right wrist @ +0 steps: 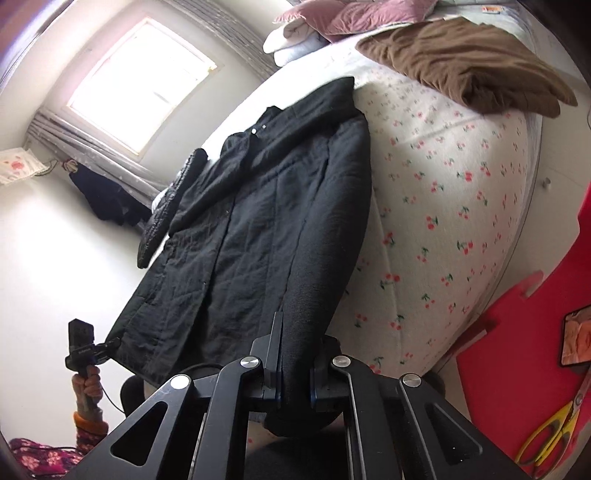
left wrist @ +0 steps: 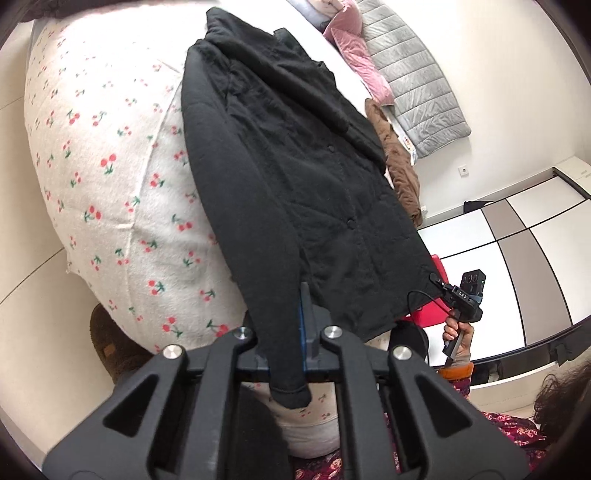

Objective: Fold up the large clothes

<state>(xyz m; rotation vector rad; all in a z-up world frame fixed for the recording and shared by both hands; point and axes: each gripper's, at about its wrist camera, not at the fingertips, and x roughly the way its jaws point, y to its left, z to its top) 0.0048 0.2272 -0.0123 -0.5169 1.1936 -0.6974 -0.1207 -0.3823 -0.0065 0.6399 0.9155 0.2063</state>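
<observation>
A long black coat (left wrist: 295, 177) lies spread along the bed with the cherry-print cover (left wrist: 103, 166), front up, buttons showing. My left gripper (left wrist: 286, 332) is shut on the end of one black sleeve at the coat's hem end. In the right wrist view the coat (right wrist: 258, 229) shows again, and my right gripper (right wrist: 295, 354) is shut on the end of the other sleeve. Each view shows the other hand-held gripper, the right one (left wrist: 463, 295) and the left one (right wrist: 86, 347), at the coat's hem corner.
A brown garment (right wrist: 469, 62) lies on the bed beyond the coat, with pink and white bedding (right wrist: 332, 18) near the head. A grey quilted mat (left wrist: 417, 74) leans at the wall. A red foam mat (right wrist: 528, 350) with yellow scissors (right wrist: 550, 432) lies on the floor. A wardrobe (left wrist: 517, 251) stands nearby.
</observation>
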